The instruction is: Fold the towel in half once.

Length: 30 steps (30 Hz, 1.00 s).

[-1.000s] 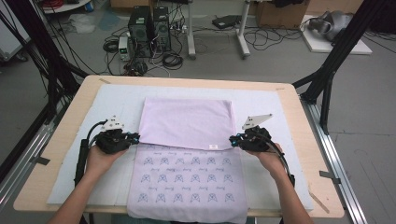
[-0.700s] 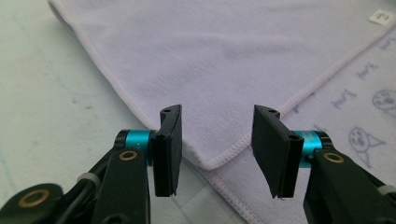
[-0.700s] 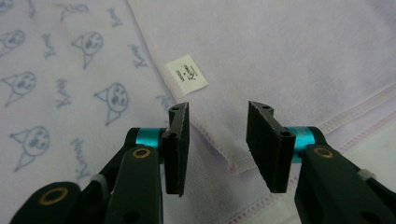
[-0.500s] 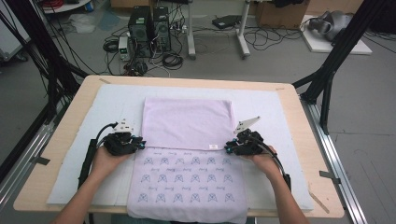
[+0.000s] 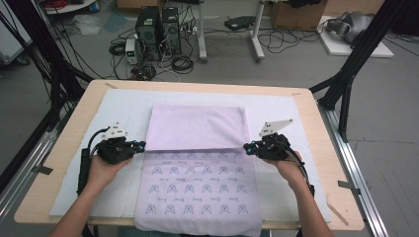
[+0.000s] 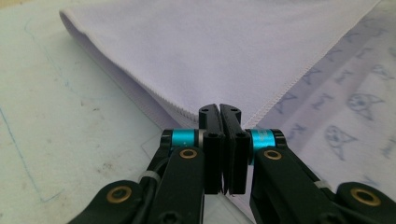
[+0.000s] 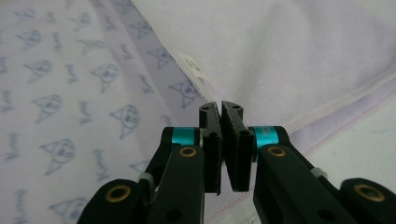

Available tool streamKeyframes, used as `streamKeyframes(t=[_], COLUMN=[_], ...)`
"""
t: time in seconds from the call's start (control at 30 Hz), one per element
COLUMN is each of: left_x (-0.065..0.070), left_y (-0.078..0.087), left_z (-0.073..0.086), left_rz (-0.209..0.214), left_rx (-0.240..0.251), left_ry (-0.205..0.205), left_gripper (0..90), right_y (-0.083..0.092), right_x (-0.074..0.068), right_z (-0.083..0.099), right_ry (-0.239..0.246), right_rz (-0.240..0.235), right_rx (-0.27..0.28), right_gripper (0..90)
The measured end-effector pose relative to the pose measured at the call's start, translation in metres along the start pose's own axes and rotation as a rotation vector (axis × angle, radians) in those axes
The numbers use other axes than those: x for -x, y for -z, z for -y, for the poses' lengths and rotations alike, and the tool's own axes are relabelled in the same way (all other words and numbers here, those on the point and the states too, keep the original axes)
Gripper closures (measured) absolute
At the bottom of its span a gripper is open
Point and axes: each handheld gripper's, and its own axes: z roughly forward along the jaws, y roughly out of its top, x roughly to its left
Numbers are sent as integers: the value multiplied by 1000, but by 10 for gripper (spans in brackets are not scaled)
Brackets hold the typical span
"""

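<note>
Table: I see a pale wooden table (image 5: pixel 316 106) with a white mat (image 5: pixel 123 106) over most of its top; in the left gripper view the mat carries faint blue pen lines.
Room: grey floor beyond the far edge, with two black computer towers (image 5: pixel 158 24), loose cables (image 5: pixel 183 61) and white desk legs (image 5: pixel 257 37); black frame struts (image 5: pixel 356 59) stand at both sides.
Cloth: a lilac cloth (image 5: pixel 197 173) lies mid-table, its far half folded back towards me, plain side up; the near half hangs over the table's near edge.
Writing: the print is rows of small blue cat faces with a short word under each, too small for me to read; a white tag (image 7: pixel 190 64) on the hem bears one mark I cannot make out.
Left gripper (image 6: pixel 219 109): jaws have just been closing and now pinch the left corner of the folded edge.
Right gripper (image 7: pixel 219 107): jaws have just been closing; they pinch the hem at the right corner.
</note>
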Motion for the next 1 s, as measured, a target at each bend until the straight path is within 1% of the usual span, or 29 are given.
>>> streamKeyframes(t=[0.07, 0.13, 0.2, 0.27, 0.3, 0.33, 0.37, 0.4, 0.43, 0.47, 0.5, 0.53, 0.57, 0.6, 0.63, 0.67, 0.7, 0.73, 0.77, 0.8, 0.83, 0.87, 0.9, 0.93, 0.97, 1.0], left_x=[9, 20, 34, 50, 55, 61, 65, 69, 70, 70, 67, 64, 60, 56, 50, 43, 38, 30, 24, 17, 9, 1, -7, -15, -22, -29], left_y=[11, 23, 36, 48, 52, 57, 60, 63, 64, 63, 61, 58, 54, 49, 43, 35, 30, 20, 14, 7, -1, -10, -18, -26, -36, -43], left_z=[0, 2, 9, 18, 22, 26, 30, 34, 35, 36, 34, 32, 29, 25, 21, 16, 13, 8, 5, 2, -1, -4, -5, -7, -8, -10], left_rz=[9, 24, 50, 78, 92, 116, 134, 147, 145, 143, 134, 118, 104, 87, 77, 57, 42, 20, 13, -4, -27, -43, -54, -76, -125, -146], left_rx=[22, 28, 29, 24, 19, 13, 6, 1, -6, -7, -14, -15, -10, -5, -3, 1, 5, 0, 1, -5, -13, -16, -9, -17, -22, -44], left_ry=[-13, -31, -52, -91, -102, -102, -107, -101, -96, -95, -103, -101, -99, -97, -94, -82, -78, -60, -50, -50, -41, -20, 10, 35, 46, 61], left_gripper=[875, 875, 876, 875, 875, 874, 870, 845, 754, 684, 654, 621, 592, 574, 559, 540, 518, 512, 500, 505, 523, 521, 516, 515, 505, 503], right_y=[12, 24, 37, 51, 56, 59, 63, 66, 69, 70, 70, 69, 67, 63, 58, 53, 45, 40, 31, 26, 18, 10, 2, -7, -15, -23], right_x=[-7, -17, -29, -44, -51, -56, -62, -66, -69, -68, -66, -62, -57, -51, -45, -38, -28, -21, -9, -1, 9, 20, 30, 39, 48, 58], right_z=[-1, -1, 3, 12, 16, 19, 24, 27, 30, 32, 33, 33, 32, 30, 26, 23, 17, 14, 10, 7, 4, 2, 0, -1, -4, -6], right_ry=[23, 57, 87, 115, 117, 124, 134, 130, 122, 121, 116, 99, 85, 66, 50, 43, 21, 10, -2, -19, -41, -64, -82, -95, -108, -130], right_rz=[-11, -33, -47, -82, -110, -135, -145, -163, -183, -182, -166, -153, -142, -121, -99, -74, -40, -25, 11, 31, 56, 79, 93, 120, 147, 162], right_rx=[22, 39, 30, 29, 27, 21, 12, 5, 3, -5, -9, -20, -11, -3, -6, -7, -5, -5, -3, -6, -14, -29, -35, -55, -81, -96], right_gripper=[865, 865, 865, 865, 864, 861, 844, 802, 748, 719, 704, 686, 664, 643, 621, 592, 568, 562, 547, 531, 516, 511, 494, 466, 446, 444])
